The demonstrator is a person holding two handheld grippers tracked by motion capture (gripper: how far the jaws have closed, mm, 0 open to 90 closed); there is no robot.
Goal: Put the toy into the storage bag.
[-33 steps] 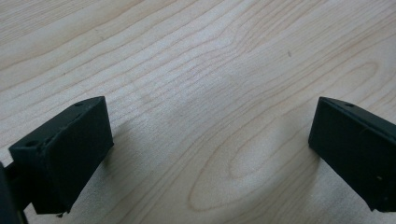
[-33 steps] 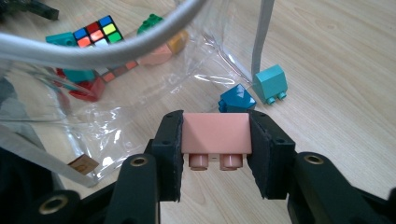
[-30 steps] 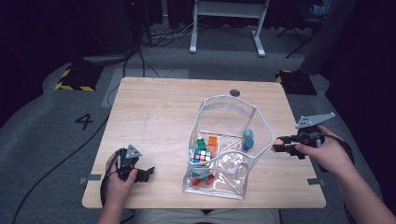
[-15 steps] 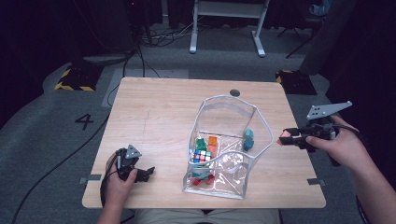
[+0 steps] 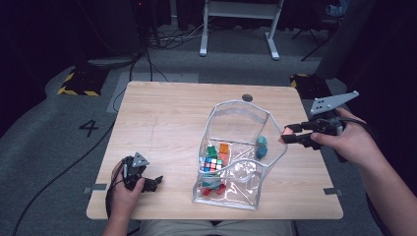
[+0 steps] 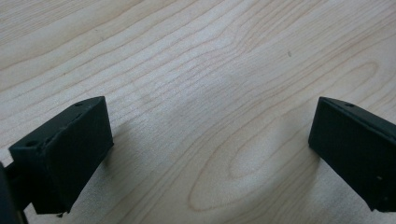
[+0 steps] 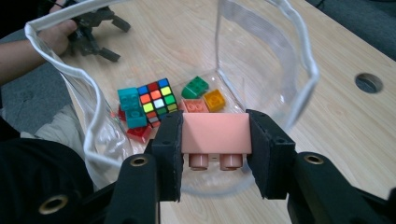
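- The right gripper (image 7: 215, 135) clamps a pink brick (image 7: 215, 133) between its two black, foam-faced pads, which press on the brick's short ends.
- The pink brick is a smooth, matte plastic block, oblong, with round studs on one face; in the right gripper view the studs point down toward the gripper's body and the long axis runs straight across from pad to pad.
- In the high view the right gripper (image 5: 287, 135) holds the brick just outside the rim of a clear bag (image 5: 236, 105), on the bag's right side and above the table (image 5: 167, 118).
- The clear bag is soft, glossy see-through plastic with a white corded rim; it stands open, and its mouth lies just beyond the gripper's jaws.
- Inside the bag, past the held brick, lie a puzzle cube (image 7: 156, 100) with glossy coloured square stickers on black, a teal brick (image 7: 131, 106) beside it, a red brick (image 7: 139, 133), a green brick (image 7: 196, 86) and an orange brick (image 7: 214, 99), all studded plastic.
- The left gripper (image 6: 205, 144) rests on the table with its blocky black jaws spread wide and bare wood grain between them; it is well apart from the bag.
- The table is pale wood with a visible grain and a round hole (image 7: 369, 82) to the right of the gripper's jaws.
- On the floor a large "4" (image 5: 90, 128) is marked.
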